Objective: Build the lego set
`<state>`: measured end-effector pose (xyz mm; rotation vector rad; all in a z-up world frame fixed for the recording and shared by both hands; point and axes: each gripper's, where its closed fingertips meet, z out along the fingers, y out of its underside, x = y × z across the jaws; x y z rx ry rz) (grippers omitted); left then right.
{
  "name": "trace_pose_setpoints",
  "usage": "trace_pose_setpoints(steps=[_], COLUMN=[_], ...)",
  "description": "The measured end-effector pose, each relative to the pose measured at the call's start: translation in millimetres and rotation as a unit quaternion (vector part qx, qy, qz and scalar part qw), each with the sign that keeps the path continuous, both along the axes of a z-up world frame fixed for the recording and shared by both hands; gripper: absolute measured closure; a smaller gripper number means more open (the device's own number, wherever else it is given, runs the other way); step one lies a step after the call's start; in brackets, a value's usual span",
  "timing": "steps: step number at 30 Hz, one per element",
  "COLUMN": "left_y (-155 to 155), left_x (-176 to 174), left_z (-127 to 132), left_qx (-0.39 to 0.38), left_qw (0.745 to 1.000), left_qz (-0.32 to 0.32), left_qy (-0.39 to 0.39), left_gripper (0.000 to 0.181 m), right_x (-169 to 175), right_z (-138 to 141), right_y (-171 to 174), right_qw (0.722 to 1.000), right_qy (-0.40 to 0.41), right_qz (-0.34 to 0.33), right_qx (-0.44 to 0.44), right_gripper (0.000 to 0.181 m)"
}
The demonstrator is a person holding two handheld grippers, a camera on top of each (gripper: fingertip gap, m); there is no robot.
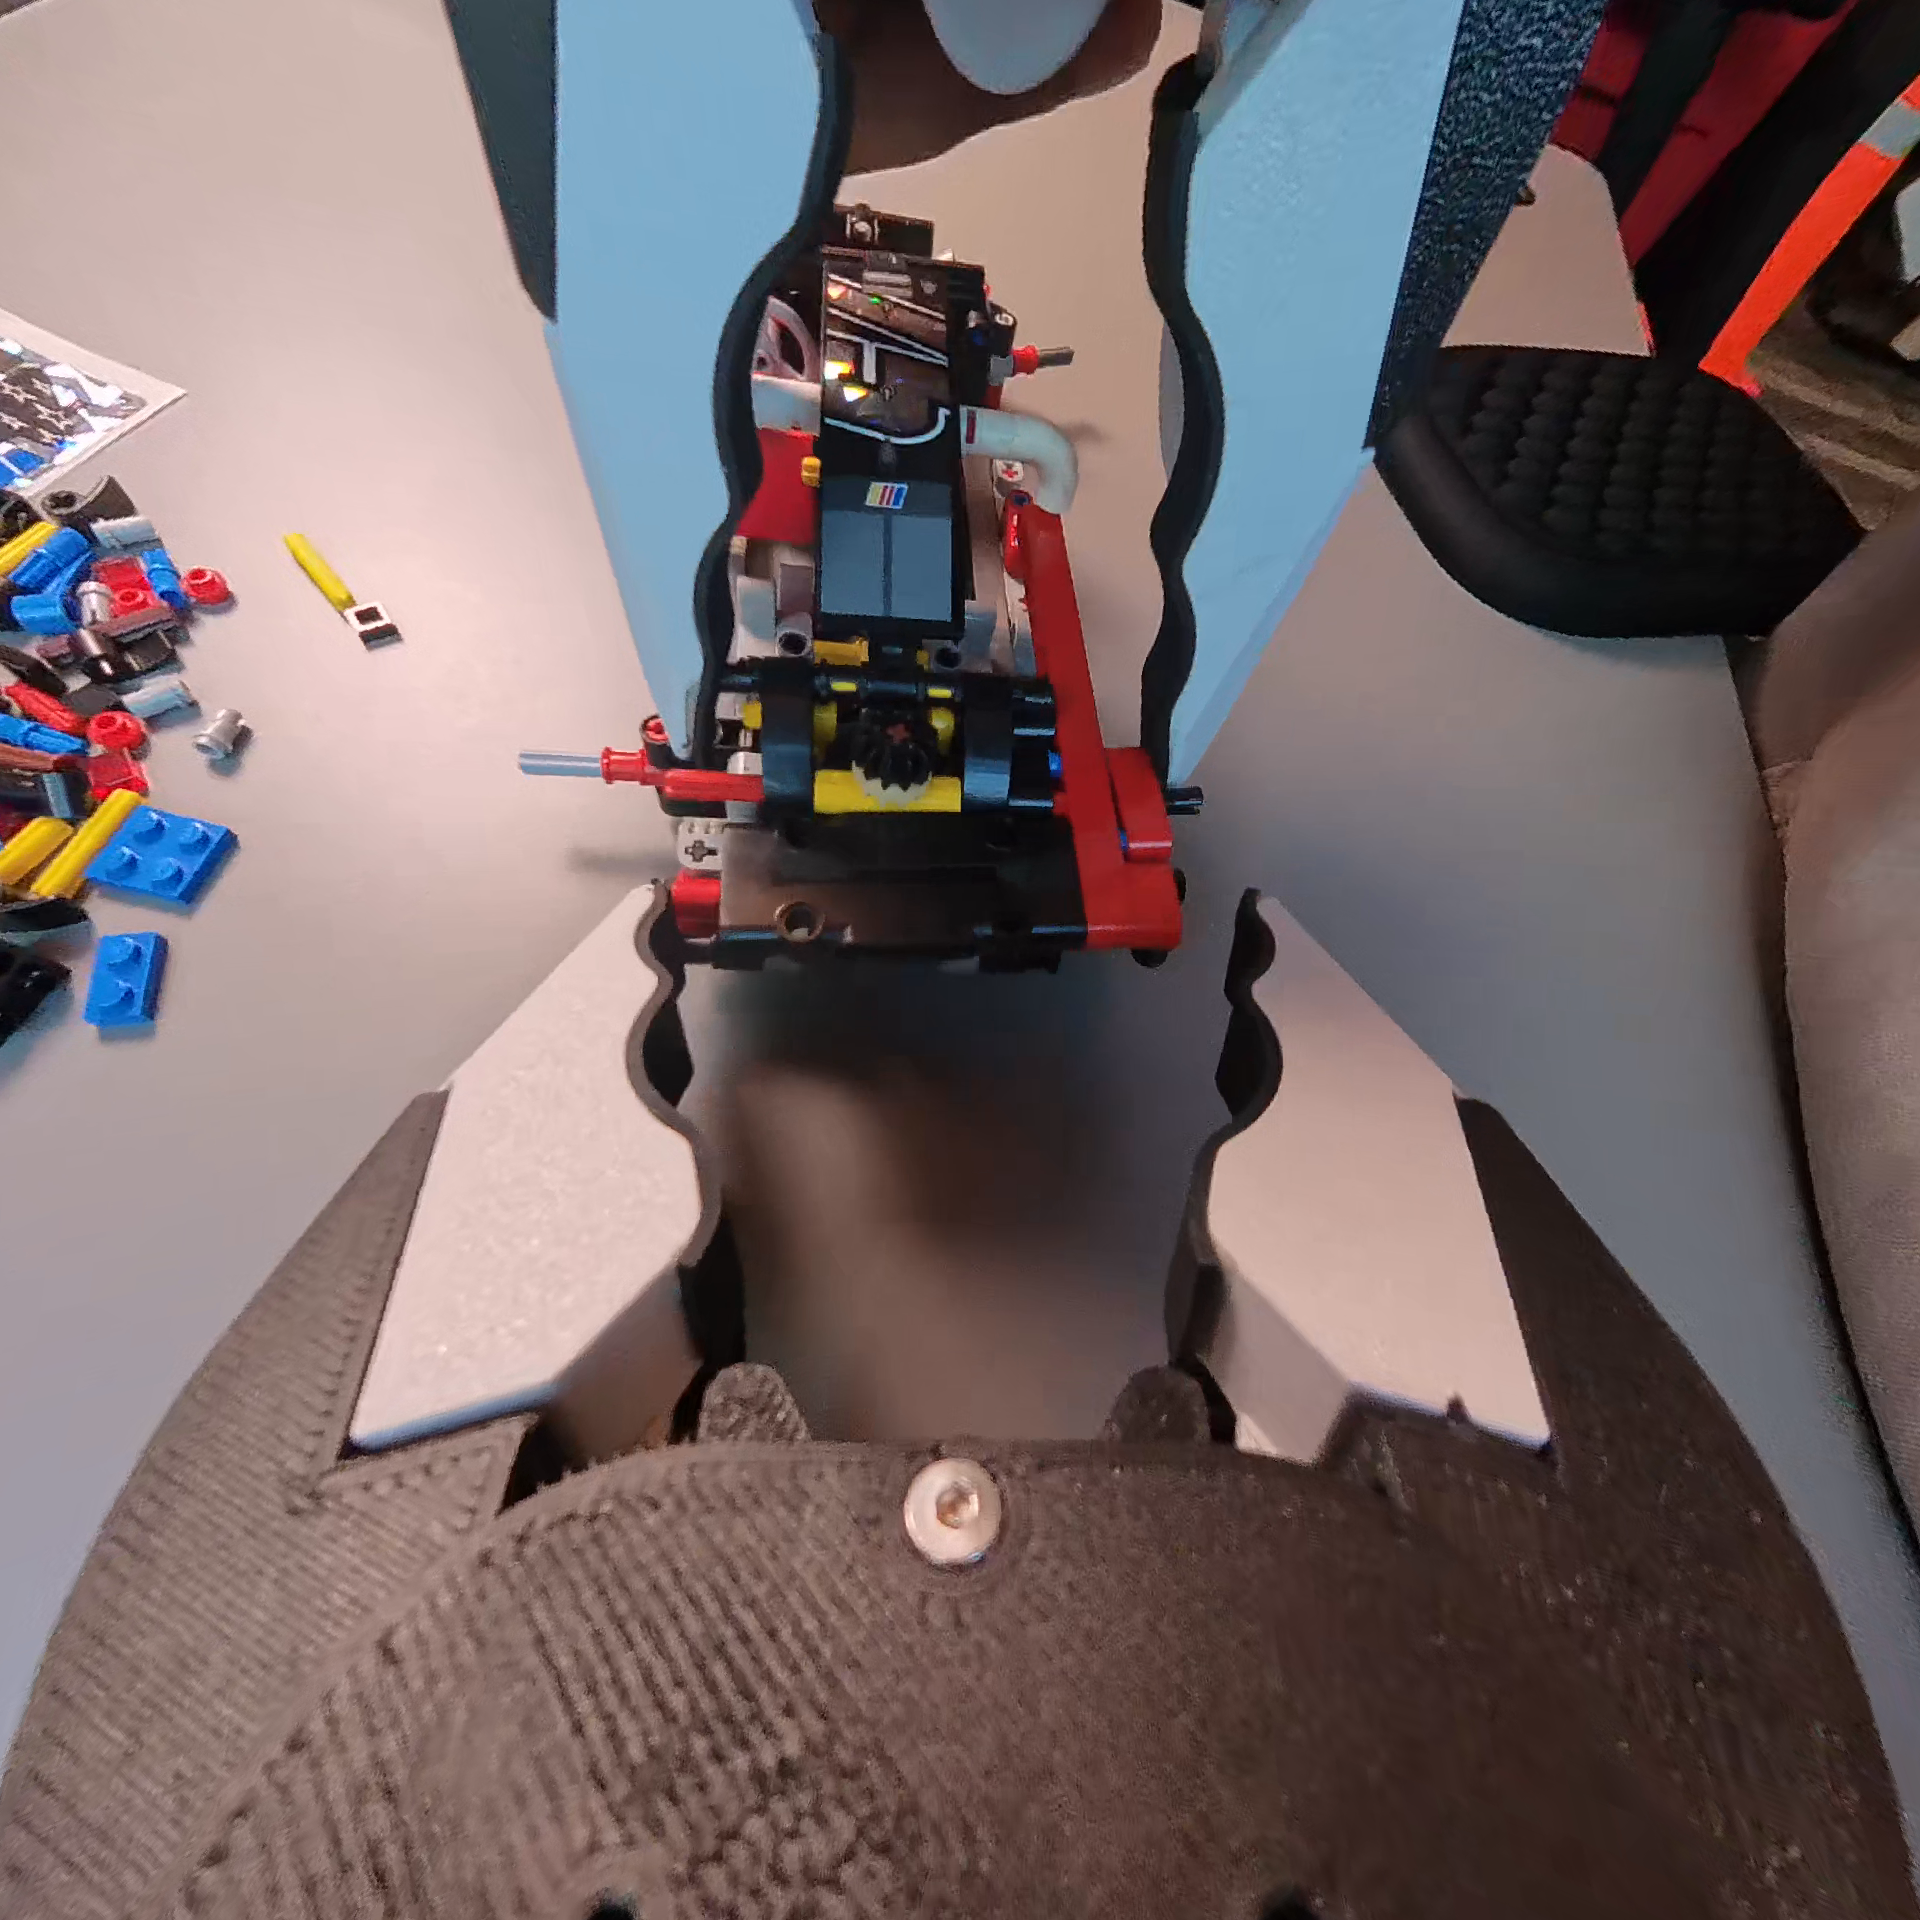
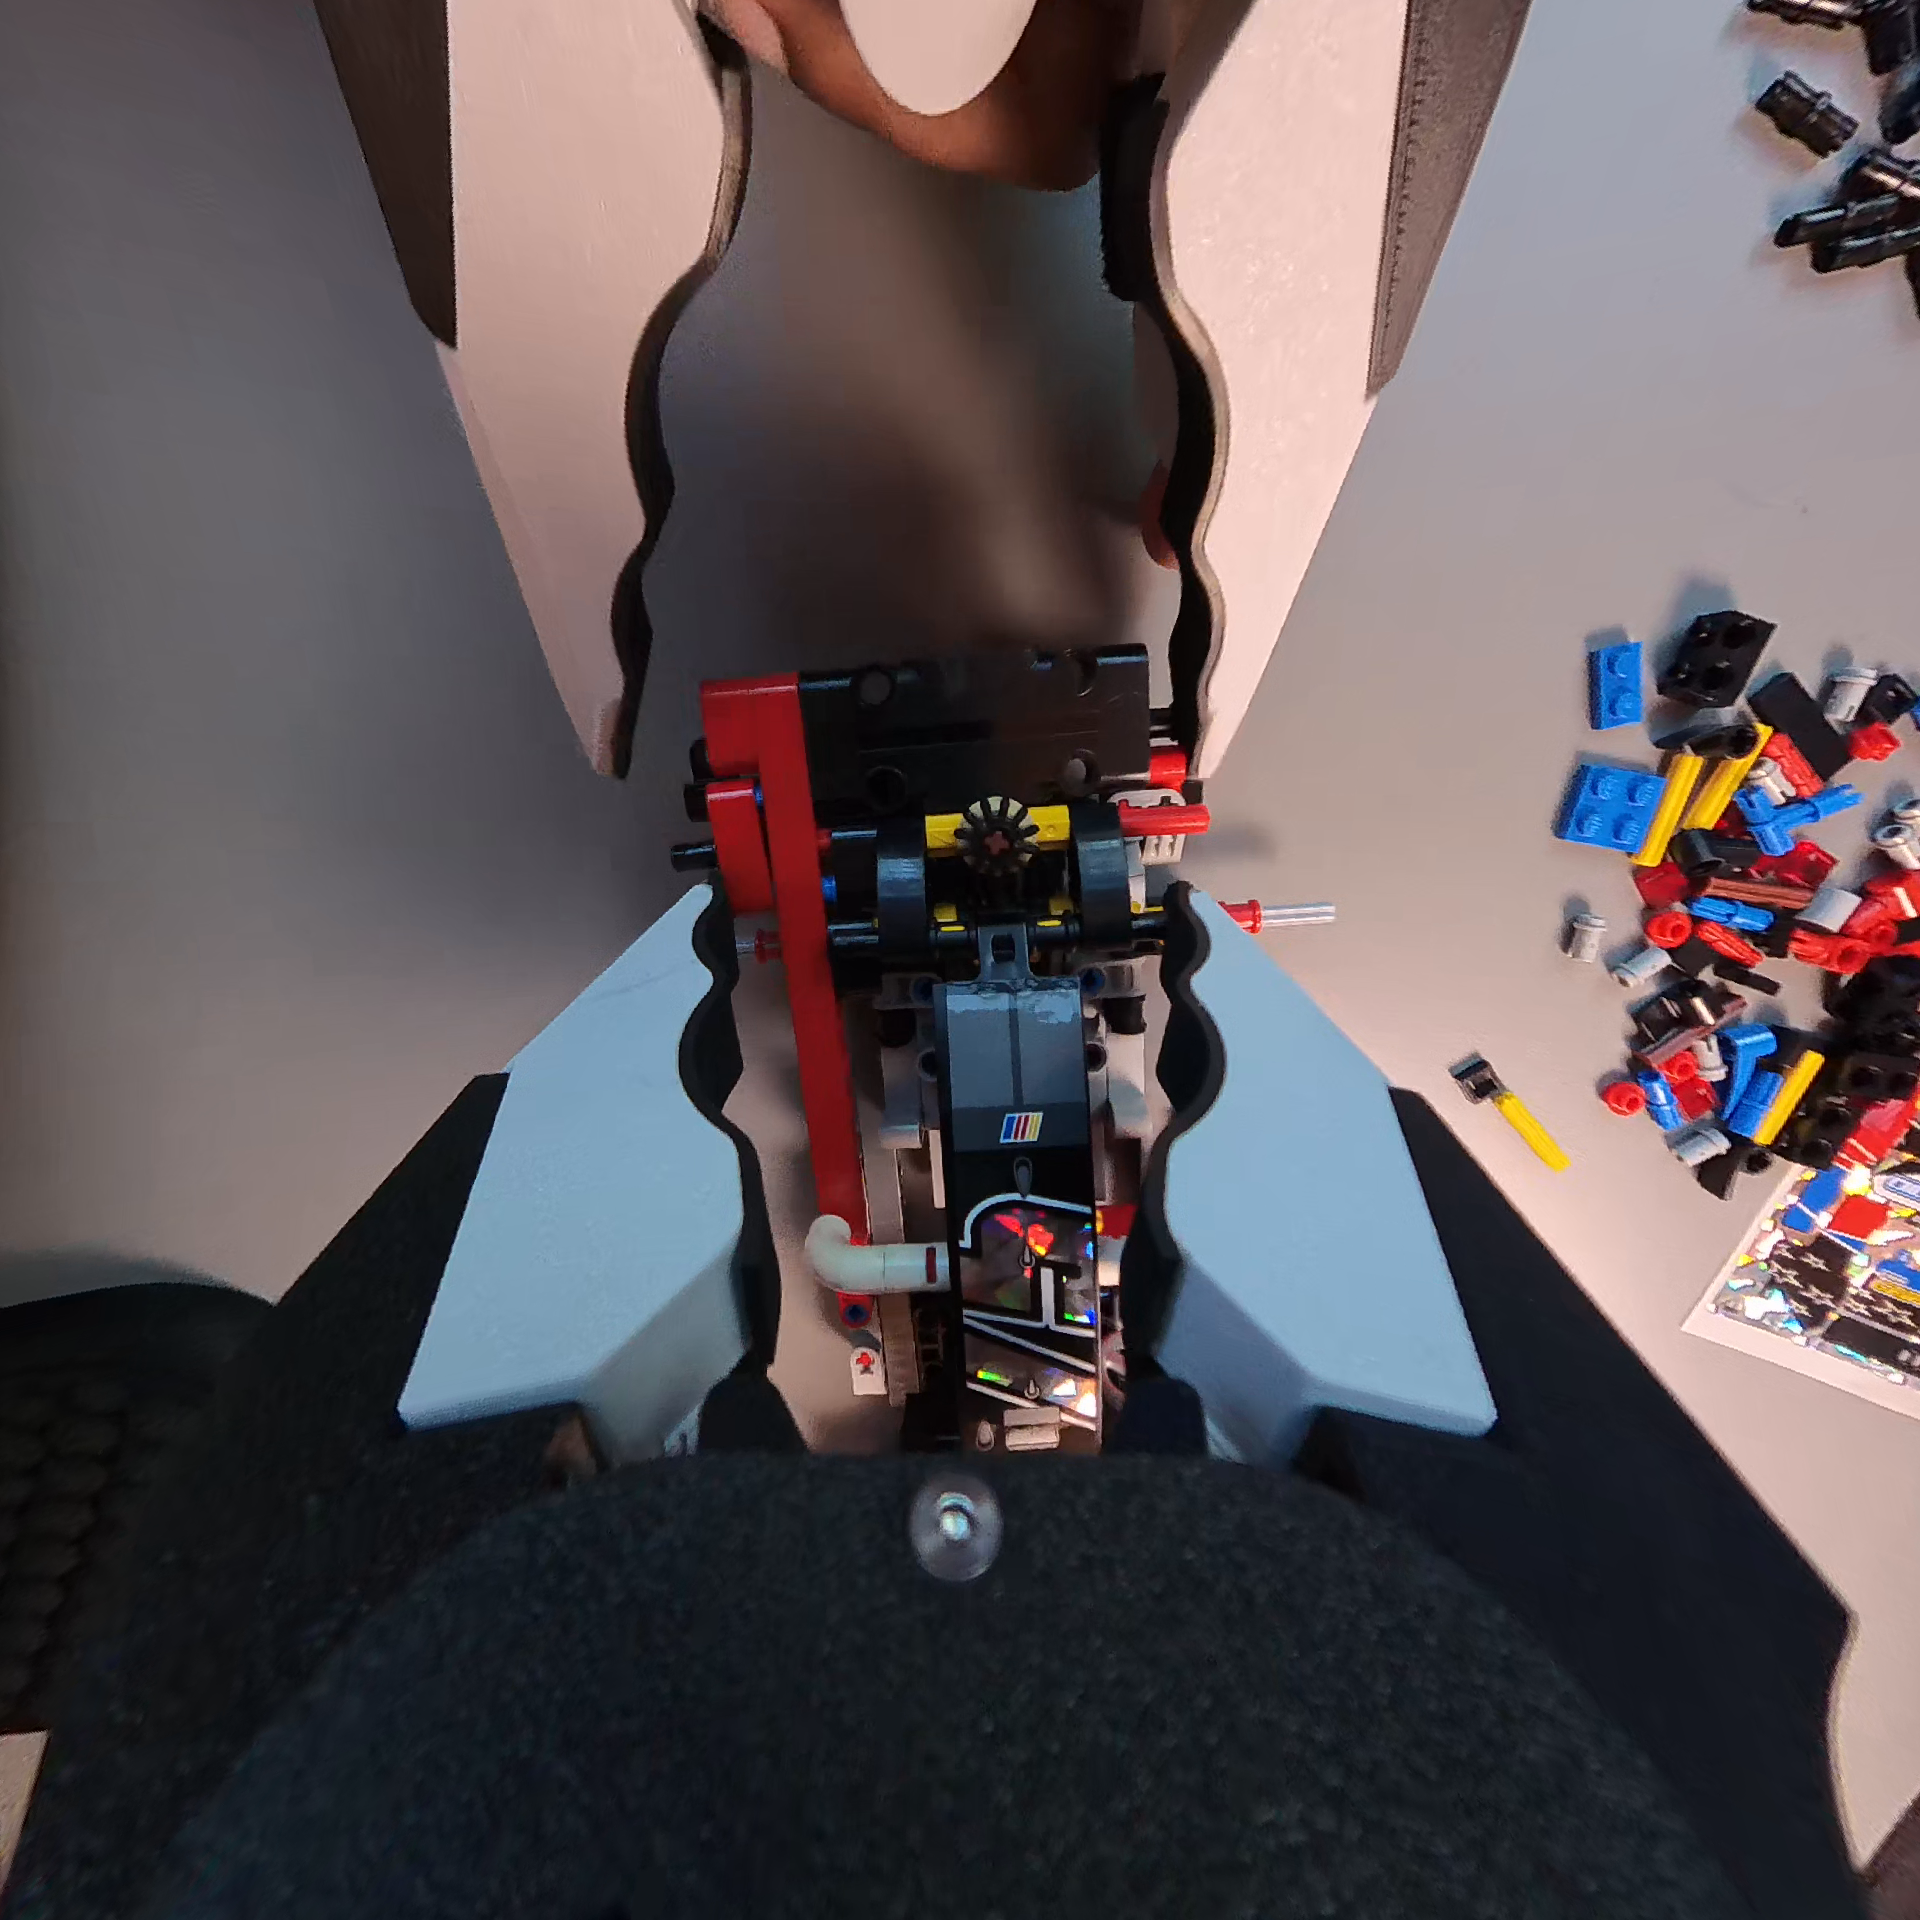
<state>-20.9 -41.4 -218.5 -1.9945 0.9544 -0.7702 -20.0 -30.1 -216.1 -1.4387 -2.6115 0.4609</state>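
Observation:
A partly built lego car (image 1: 894, 561), black with red beams, a yellow gear block and a white bent pipe, sits between my two grippers, which face each other. My right gripper (image 2: 951, 904) straddles its length with light blue fingers (image 2: 582, 1195), and the pads press its wide end. From the left wrist view the right gripper (image 1: 935, 758) comes in from the top. My left gripper (image 1: 956, 925) is open, its white fingertips (image 1: 665, 935) just at the car's red and black end. The car (image 2: 1018, 1081) lies along the grey table (image 1: 312, 260).
A pile of loose red, blue, yellow and black pieces (image 1: 94, 727) (image 2: 1766, 935) lies to one side, with a shiny sticker sheet (image 2: 1829, 1278) and a yellow axle piece (image 2: 1512, 1112). Black pins (image 2: 1860, 177) lie farther off. A black mesh chair (image 1: 1621, 499) stands past the table edge. The grippers are tip to tip, or close to it.

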Motion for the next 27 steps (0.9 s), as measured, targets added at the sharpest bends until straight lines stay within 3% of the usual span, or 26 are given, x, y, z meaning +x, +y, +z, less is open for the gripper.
trace_pose_setpoints(steps=[3, 9, 13, 16, 19, 27], left_y=[3, 0, -5, -4, 2, 1], left_x=[-3, -3, 0, 1, 0, 1], left_z=[1, 1, -4, -22, -23, -23], left_qx=[-0.004, 0.0, 0.013, 0.019, 0.034, 0.038], left_qw=[1.0, 1.0, 1.0, 0.994, 0.99, 0.99], left_qz=[0.006, 0.002, 0.007, 0.033, 0.061, 0.058], left_qy=[-0.004, -0.003, 0.023, 0.104, 0.125, 0.125], left_gripper=[0.088, 0.088, 0.076, 0.064, 0.074, 0.077], right_x=[0, 0, 0, 0, 0, 0], right_z=[0, 0, -1, -1, -2, -2], right_y=[-1, -2, -3, -3, -4, -5], right_qw=[1.0, 1.0, 1.0, 0.999, 1.0, 0.999], right_qy=[0.004, 0.014, 0.013, 0.013, 0.015, 0.022], right_qz=[0.001, -0.004, -0.01, -0.017, -0.017, -0.012], right_qx=[0.0, 0.019, 0.027, 0.025, 0.022, 0.02], right_gripper=[0.1, 0.099, 0.097, 0.097, 0.098, 0.099])
